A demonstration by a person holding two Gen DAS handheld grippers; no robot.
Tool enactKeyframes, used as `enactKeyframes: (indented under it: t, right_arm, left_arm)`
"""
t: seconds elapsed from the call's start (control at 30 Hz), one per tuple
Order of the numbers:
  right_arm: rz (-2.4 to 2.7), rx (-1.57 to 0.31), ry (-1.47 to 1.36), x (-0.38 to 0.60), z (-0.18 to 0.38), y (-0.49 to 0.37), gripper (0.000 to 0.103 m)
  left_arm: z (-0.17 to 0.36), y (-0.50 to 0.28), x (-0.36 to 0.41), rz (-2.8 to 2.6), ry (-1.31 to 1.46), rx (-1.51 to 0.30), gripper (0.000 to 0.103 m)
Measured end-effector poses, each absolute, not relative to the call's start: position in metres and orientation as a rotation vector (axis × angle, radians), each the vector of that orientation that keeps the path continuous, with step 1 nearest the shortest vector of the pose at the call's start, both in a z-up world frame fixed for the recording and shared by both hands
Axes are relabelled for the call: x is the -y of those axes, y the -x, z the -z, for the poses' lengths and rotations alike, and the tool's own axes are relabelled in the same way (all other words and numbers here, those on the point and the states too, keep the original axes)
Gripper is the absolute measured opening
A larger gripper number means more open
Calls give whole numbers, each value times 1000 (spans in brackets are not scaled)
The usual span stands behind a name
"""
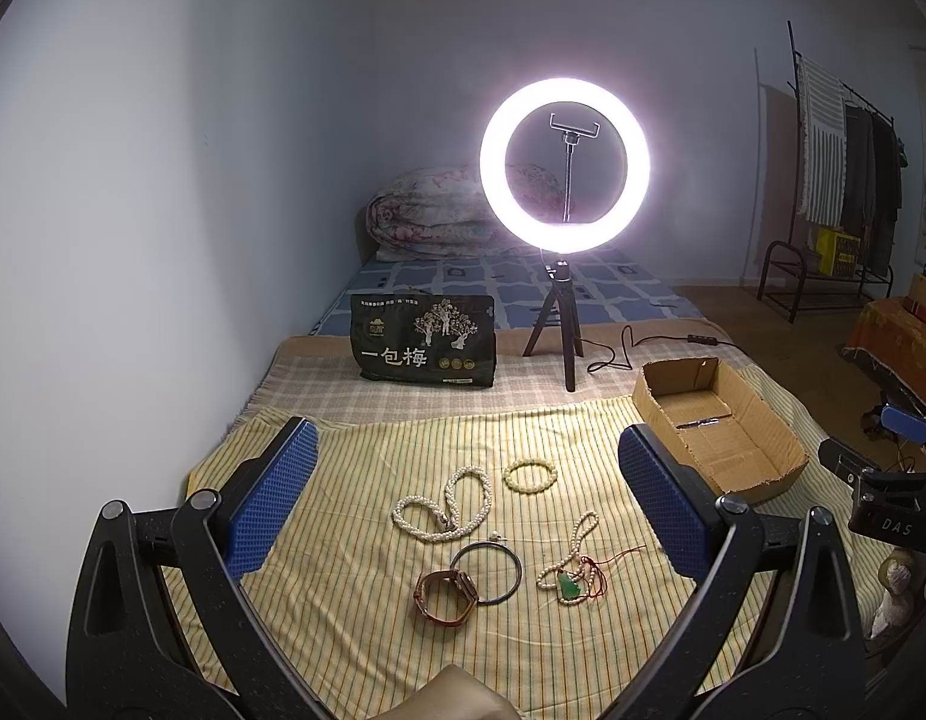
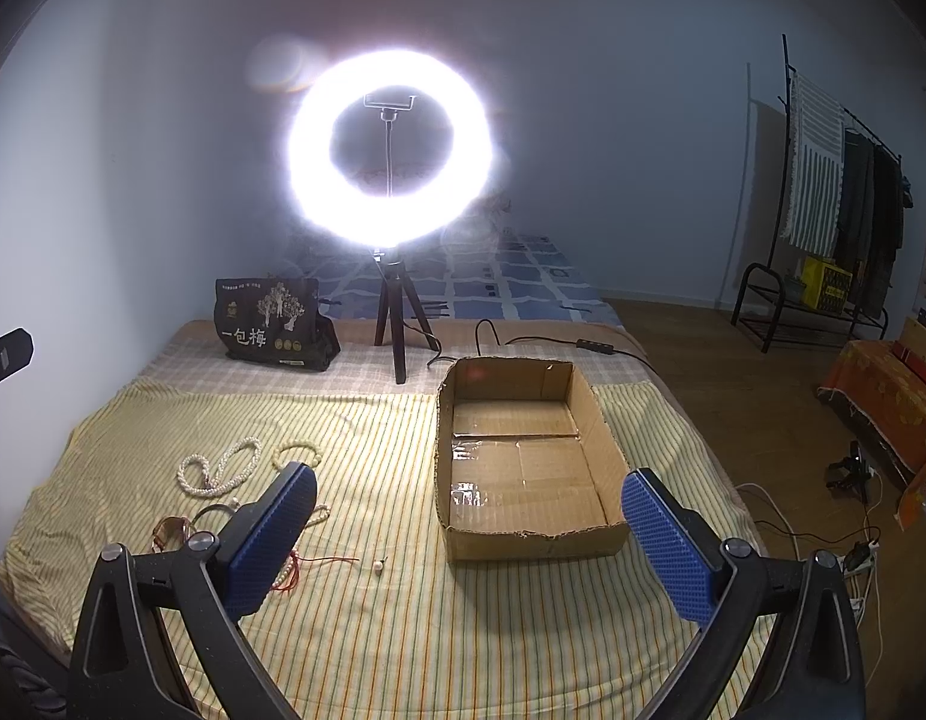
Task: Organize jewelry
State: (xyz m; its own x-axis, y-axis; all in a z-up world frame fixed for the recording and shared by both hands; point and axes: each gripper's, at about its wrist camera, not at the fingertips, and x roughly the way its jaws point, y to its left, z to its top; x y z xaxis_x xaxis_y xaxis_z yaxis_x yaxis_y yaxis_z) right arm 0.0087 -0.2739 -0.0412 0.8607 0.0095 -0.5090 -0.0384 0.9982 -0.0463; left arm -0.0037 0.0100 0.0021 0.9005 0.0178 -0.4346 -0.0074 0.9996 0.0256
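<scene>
Both the left claw (image 1: 466, 498) and the right claw (image 2: 469, 531) gape wide, holding nothing. The pearl necklace (image 1: 445, 510), bangle (image 1: 487, 570) and watch (image 1: 446, 595) lie on the striped bed cover (image 1: 355, 600), left of the cardboard box (image 2: 523, 462).

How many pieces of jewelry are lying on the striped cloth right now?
6, maybe more hidden: pearl necklace, bead bracelet, metal bangle, watch, jade pendant necklace, loose pearl earring.
</scene>
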Motion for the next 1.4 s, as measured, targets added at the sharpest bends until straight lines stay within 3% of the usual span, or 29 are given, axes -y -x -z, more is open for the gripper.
enactKeyframes:
  t: [0.97,1.4]
  right_arm:
    - [-36,-546,59,270,42,-10,103]
    - [-99,-528,160,248,53,-16,103]
  left_arm:
    - [0,5,-13,-21,-22,-455,102]
    - [14,-17,-45,-66,-2,-554,102]
